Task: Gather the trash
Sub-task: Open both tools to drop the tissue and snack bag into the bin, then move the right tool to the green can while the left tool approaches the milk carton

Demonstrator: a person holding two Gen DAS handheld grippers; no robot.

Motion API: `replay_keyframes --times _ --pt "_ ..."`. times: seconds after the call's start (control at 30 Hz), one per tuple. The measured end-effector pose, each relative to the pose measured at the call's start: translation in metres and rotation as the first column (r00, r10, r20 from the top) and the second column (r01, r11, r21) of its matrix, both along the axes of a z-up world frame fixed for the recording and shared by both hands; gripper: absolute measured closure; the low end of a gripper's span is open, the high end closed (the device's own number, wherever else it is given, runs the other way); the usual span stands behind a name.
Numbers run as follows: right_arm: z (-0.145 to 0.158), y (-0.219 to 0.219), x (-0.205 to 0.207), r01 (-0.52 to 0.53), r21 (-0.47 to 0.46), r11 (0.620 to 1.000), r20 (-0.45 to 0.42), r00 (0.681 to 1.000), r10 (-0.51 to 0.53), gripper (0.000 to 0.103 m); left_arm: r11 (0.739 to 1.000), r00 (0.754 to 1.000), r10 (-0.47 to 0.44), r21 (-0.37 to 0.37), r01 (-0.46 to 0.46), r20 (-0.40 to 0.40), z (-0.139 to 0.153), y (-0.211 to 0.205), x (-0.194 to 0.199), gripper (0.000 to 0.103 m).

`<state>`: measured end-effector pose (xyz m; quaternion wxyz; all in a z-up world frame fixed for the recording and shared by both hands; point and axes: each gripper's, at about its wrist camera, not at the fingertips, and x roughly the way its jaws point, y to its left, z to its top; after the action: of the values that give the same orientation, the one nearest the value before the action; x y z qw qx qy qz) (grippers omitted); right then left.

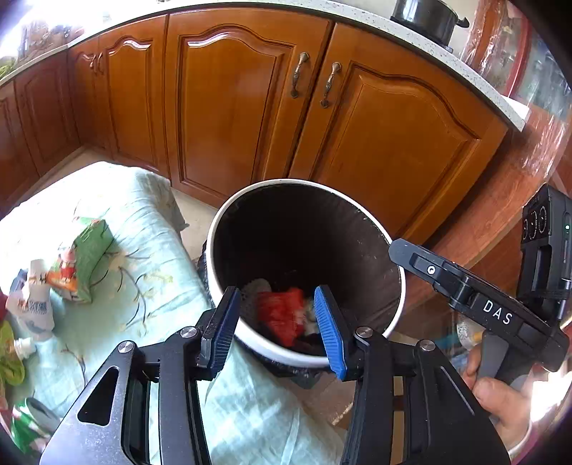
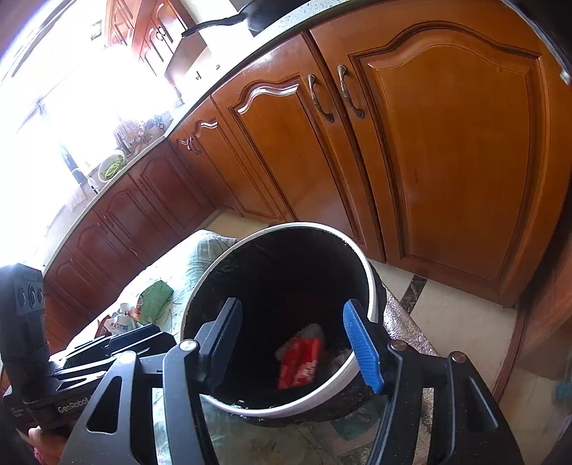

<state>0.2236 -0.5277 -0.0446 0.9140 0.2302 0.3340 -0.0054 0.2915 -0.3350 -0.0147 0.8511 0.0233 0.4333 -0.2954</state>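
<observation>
A white-rimmed trash bin [image 1: 397, 311] with a black liner stands on the floor; it also shows in the right wrist view [image 2: 371, 282]. A red wrapper [image 1: 282, 314] lies at its bottom, also seen from the right [image 2: 300, 361]. My left gripper [image 1: 277, 325] is open and empty above the bin's near rim. My right gripper [image 2: 296, 347] is open and empty above the bin mouth; its body [image 1: 475, 300] shows at the right in the left view. More trash lies on the light green cloth [image 1: 150, 297]: a green carton [image 1: 85, 261] and a white pouch [image 1: 34, 300].
Wooden cabinet doors [image 1: 228, 107] stand behind the bin under a counter with a black pot [image 1: 427, 16]. The cloth-covered surface [image 2: 186, 272] sits left of the bin. Tiled floor [image 2: 447, 307] lies to the right. More green packets [image 1: 25, 425] lie at the cloth's near left.
</observation>
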Motion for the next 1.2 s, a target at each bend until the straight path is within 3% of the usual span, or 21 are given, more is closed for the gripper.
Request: replay_keyframes --times 0.17,0.23,0.57,0.77,1.2 --pt "0.001 0.014 -0.016 -0.005 0.033 0.999 0.038 0.999 0.004 0.016 0.999 0.999 0.039 -0.038 -0.038 0.020 0.003 0.035 -0.020 0.056" --pt "0.000 0.024 -0.023 -0.015 0.050 0.999 0.047 0.999 0.013 0.014 0.997 0.998 0.058 -0.049 -0.056 0.032 0.004 0.051 -0.031 0.054" --pt "0.004 0.085 -0.045 -0.125 0.103 0.987 0.076 0.990 0.118 0.014 0.984 0.982 0.169 -0.069 -0.164 0.080 0.009 0.138 -0.076 0.051" --pt "0.003 0.123 -0.050 -0.199 0.105 0.974 0.069 0.979 0.192 0.014 0.967 0.967 0.249 -0.074 -0.245 0.060 0.003 0.193 -0.091 0.050" --pt "-0.003 0.203 -0.052 -0.345 0.087 0.934 0.043 0.938 0.343 0.014 0.960 0.956 0.276 0.022 -0.280 0.100 -0.008 0.279 -0.115 0.046"
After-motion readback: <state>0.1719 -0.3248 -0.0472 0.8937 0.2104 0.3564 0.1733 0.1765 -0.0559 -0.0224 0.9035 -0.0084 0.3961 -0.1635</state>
